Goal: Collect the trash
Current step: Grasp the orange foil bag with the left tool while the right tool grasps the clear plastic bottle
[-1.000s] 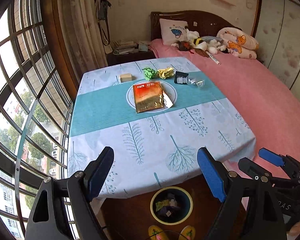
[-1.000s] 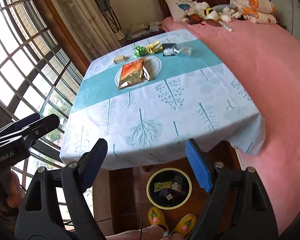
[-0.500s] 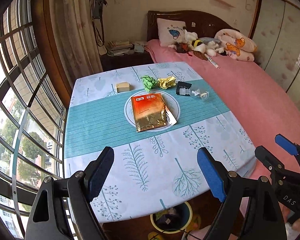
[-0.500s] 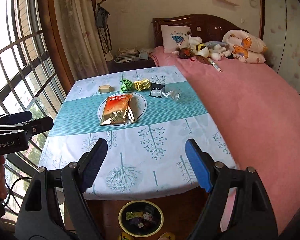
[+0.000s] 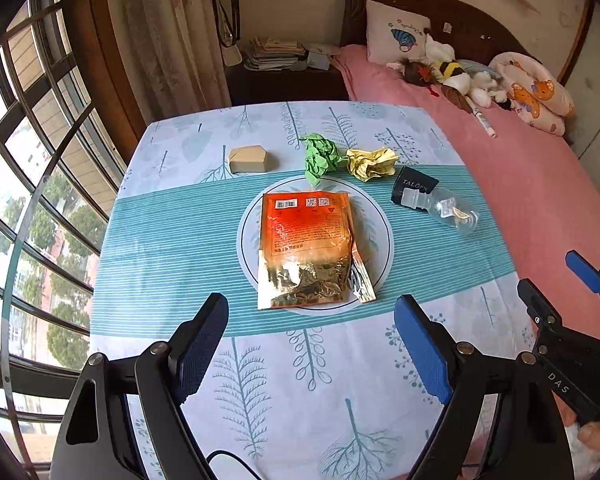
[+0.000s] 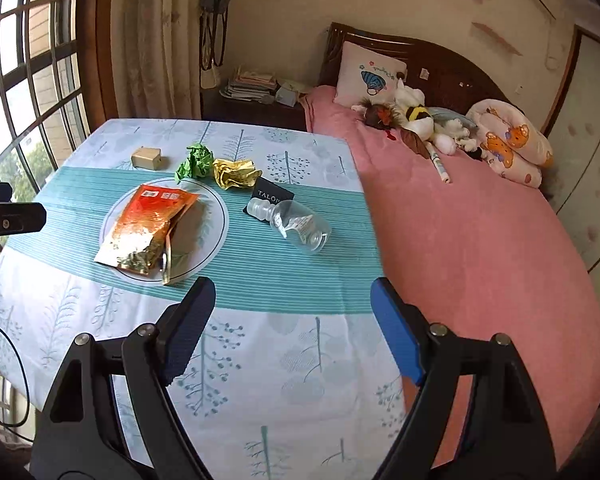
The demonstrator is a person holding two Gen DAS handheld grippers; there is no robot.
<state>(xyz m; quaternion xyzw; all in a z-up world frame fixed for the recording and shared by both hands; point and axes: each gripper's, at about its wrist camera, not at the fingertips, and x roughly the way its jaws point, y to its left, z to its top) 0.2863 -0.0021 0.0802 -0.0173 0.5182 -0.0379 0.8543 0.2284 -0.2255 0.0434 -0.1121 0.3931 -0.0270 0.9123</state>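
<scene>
Both jaws held wide open, nothing gripped; the clear bottle (image 6: 300,229) could be rolled off the table (image 6: 260,360) if nudged by the right gripper (image 6: 290,328)

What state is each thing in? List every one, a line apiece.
Left gripper: open, empty.
Right gripper: open, empty.
Orange foil snack bag: torn open, flat on the table's printed circle.
Clear plastic bottle: on its side, capped.
Green paper ball: crumpled.
Yellow paper ball: crumpled.
Small tan box: closed.
Black card: flat, partly under the bottle.
</scene>
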